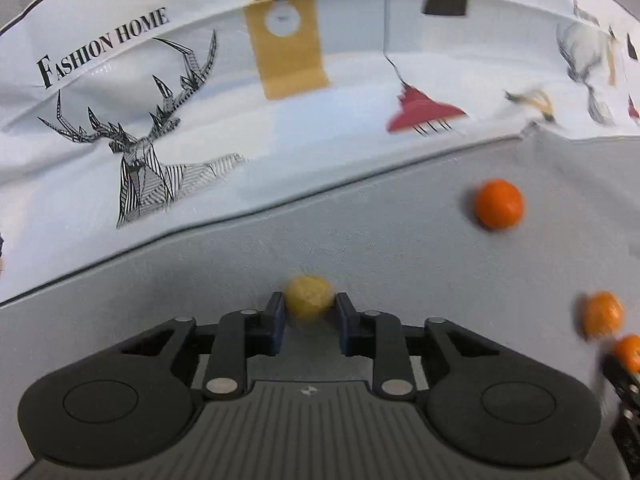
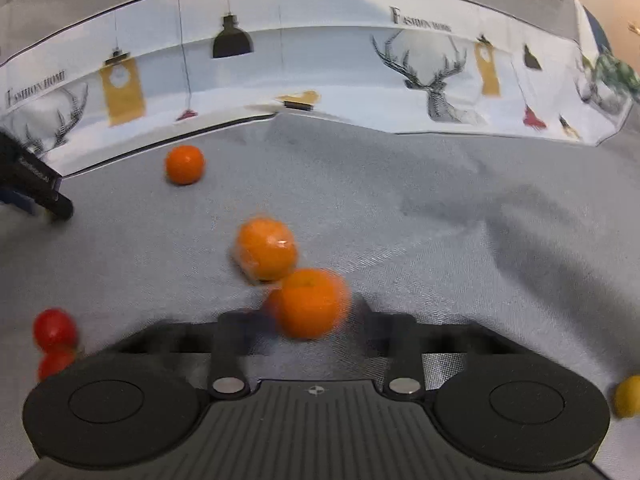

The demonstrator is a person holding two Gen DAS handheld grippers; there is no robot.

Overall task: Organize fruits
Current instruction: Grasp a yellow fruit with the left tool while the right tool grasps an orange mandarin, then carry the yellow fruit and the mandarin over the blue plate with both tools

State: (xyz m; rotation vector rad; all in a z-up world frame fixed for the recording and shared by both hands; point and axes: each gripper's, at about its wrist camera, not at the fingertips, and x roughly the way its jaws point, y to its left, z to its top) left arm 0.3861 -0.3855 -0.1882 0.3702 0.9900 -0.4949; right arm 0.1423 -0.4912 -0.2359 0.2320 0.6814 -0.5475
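Grey tablecloth (image 2: 440, 208), oranges (image 2: 185, 164), red fruits (image 2: 54, 328)

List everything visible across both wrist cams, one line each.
small round yellow fruit: 1, dull yellow, between the left gripper's pads
round orange mandarins: 3, orange; one at the right gripper's fingers, one just beyond it, one near the printed cloth
small round red fruits: 2, red, lower left of right view
round yellow fruit: 1, yellow, right edge
grey woven tablecloth: 1, grey
white printed cloth: 1, deer and lamp prints, behind
left gripper: black, shut on yellow fruit
right gripper: black, blurred
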